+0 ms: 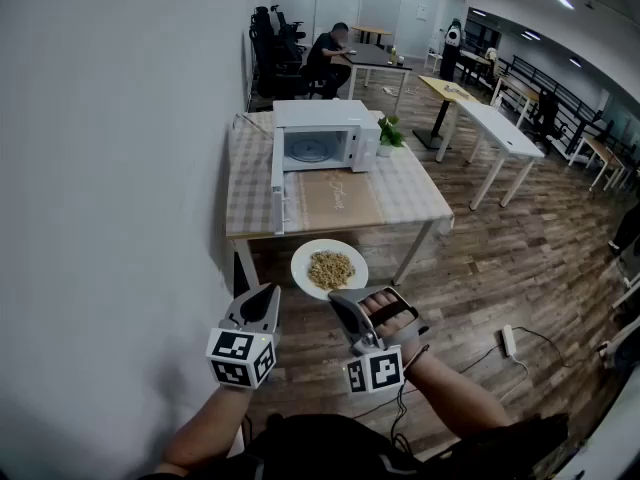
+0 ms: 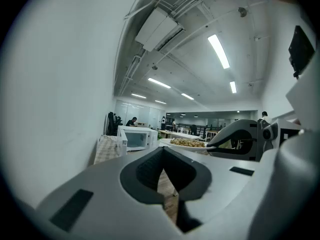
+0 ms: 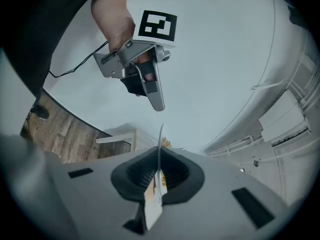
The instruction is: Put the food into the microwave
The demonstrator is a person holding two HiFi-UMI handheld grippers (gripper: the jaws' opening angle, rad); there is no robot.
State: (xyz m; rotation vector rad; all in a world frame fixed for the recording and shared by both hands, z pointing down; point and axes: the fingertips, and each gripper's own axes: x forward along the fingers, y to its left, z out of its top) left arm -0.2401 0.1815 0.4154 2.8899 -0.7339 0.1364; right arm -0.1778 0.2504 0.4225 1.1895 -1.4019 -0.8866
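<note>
**Plate of food in the air, short of the open microwave**

The left gripper (image 1: 263,296) is on the near side of the microwave (image 1: 322,133), well apart from it, with its jaws together and nothing between them. Just to its right, the right gripper (image 1: 342,306) is clamped on the near rim of the white plate (image 1: 303,268). The food (image 1: 331,268) is heaped on the plate, which is held level off the near edge of the surface (image 1: 400,200).

The microwave door (image 1: 277,183) is swung open, so that step looks done. Left to do: carry the plate forward, set it inside and close the door.
</note>
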